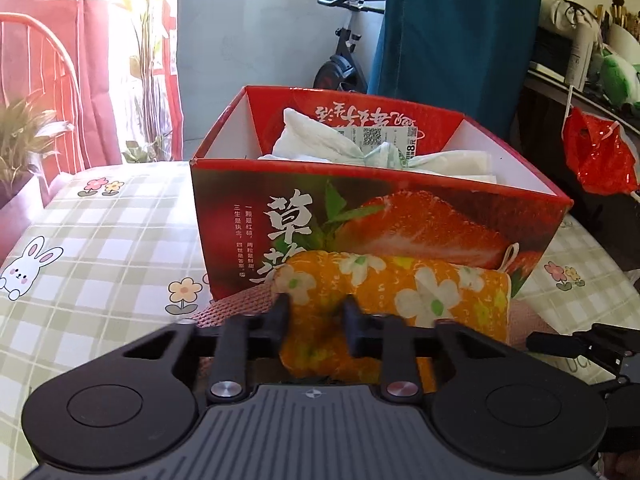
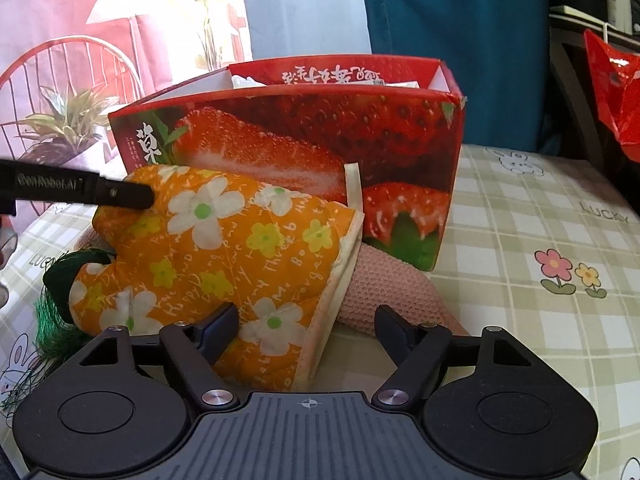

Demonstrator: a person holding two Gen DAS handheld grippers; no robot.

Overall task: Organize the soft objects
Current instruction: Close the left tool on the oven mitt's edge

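Note:
An orange flowered oven mitt point(image 1: 420, 292) point(image 2: 224, 240) lies on a pink knitted piece point(image 2: 372, 280) in front of a red strawberry box point(image 1: 400, 216) point(image 2: 300, 128). My left gripper point(image 1: 316, 312) is shut on the mitt's near end, bunching the fabric between its fingers. One left finger point(image 2: 128, 196) shows in the right wrist view, pressed to the mitt's far end. My right gripper point(image 2: 306, 320) is open around the mitt's cuff, with its right finger clear of the fabric. White folded soft items point(image 1: 320, 140) lie inside the box.
A checked tablecloth point(image 1: 100, 240) with bunnies and flowers covers the table. A dark green fringed thing point(image 2: 56, 312) lies left of the mitt. A red plastic bag point(image 1: 596, 152) hangs at the right. An exercise bike point(image 1: 340, 60) and a teal curtain point(image 1: 460, 32) stand behind.

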